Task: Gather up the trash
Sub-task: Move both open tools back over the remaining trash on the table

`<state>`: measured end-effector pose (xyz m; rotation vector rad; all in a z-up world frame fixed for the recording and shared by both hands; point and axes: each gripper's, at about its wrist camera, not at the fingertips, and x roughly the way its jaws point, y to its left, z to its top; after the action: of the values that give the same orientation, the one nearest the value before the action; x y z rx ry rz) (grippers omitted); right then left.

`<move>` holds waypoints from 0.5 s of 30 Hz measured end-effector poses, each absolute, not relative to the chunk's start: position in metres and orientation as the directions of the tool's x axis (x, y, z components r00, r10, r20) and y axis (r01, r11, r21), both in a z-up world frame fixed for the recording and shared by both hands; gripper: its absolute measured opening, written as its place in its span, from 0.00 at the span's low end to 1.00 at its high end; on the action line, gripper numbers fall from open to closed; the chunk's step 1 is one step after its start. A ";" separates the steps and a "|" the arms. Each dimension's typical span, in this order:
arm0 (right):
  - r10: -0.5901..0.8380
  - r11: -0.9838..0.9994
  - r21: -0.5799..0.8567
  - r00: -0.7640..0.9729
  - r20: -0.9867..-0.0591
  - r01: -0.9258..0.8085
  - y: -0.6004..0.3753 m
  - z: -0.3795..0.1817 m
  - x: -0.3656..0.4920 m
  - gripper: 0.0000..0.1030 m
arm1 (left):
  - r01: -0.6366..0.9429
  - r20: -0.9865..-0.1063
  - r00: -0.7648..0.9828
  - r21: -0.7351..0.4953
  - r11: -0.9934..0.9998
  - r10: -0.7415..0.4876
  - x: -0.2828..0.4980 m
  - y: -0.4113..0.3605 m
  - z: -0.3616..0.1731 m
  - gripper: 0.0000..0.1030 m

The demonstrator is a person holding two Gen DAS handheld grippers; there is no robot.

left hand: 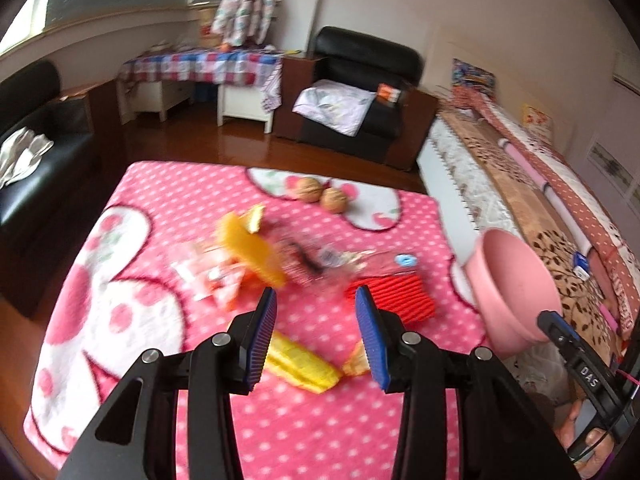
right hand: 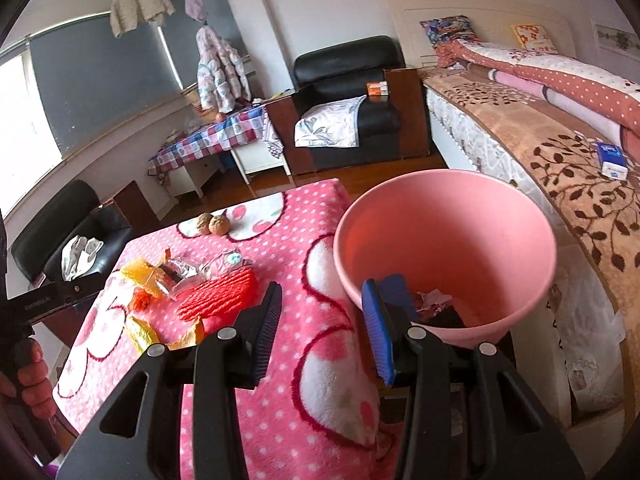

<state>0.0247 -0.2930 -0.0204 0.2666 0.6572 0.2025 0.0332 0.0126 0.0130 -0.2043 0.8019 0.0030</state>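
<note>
— Nearest to us, between the blue-padded fingers of the left gripper [left hand: 316, 334], lies a crumpled yellow wrapper [left hand: 300, 362] on the pink polka-dot fleece blanket [left hand: 168, 208]. Are we holding it?

— No. Our left jaws stand partly open with nothing pressed between the pads; the wrapper sits on the blanket below them (we judge it the next piece to take).

— And moving rightward?

— Beyond it, the main litter heap: a white-and-orange packet [left hand: 208, 276], an orange-yellow ridged plastic piece [left hand: 252, 248], a crinkled clear film wrapper [left hand: 320, 260], then a red corrugated pad [left hand: 392, 294]. Two brown walnuts [left hand: 320, 194] sit apart at the far edge.

— Why is the bucket tilted there?

— We think it is held beside the blanket's right edge so scraps need only a short carry. The round pink plastic bucket [right hand: 444, 248] leans its mouth toward us, and some paper scraps [right hand: 434, 300] already lie inside.

— The right gripper [right hand: 324, 328]?

— Its right finger reaches inside the bucket's near rim and its left stays outside, so we read it as clamped on the wall, carrying the bucket (the pad contact itself is hard to make out).
</note>
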 end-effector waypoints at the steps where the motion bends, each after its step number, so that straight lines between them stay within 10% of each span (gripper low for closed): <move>1: 0.269 0.949 0.297 0.774 -0.574 -0.109 -0.289 -0.021 0.024 0.41 | -0.094 -0.718 0.693 -0.182 0.979 -0.068 0.032 0.016 0.011 0.39; 15: 0.381 0.917 0.343 0.707 -0.595 -0.206 -0.269 -0.033 0.026 0.41 | -0.296 -0.871 0.478 -0.283 0.912 -0.115 0.054 0.032 -0.055 0.40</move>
<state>0.0258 -0.2694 -0.0332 0.2602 0.7147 0.3302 0.0544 0.0320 -0.0546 -0.4281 1.0756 0.1148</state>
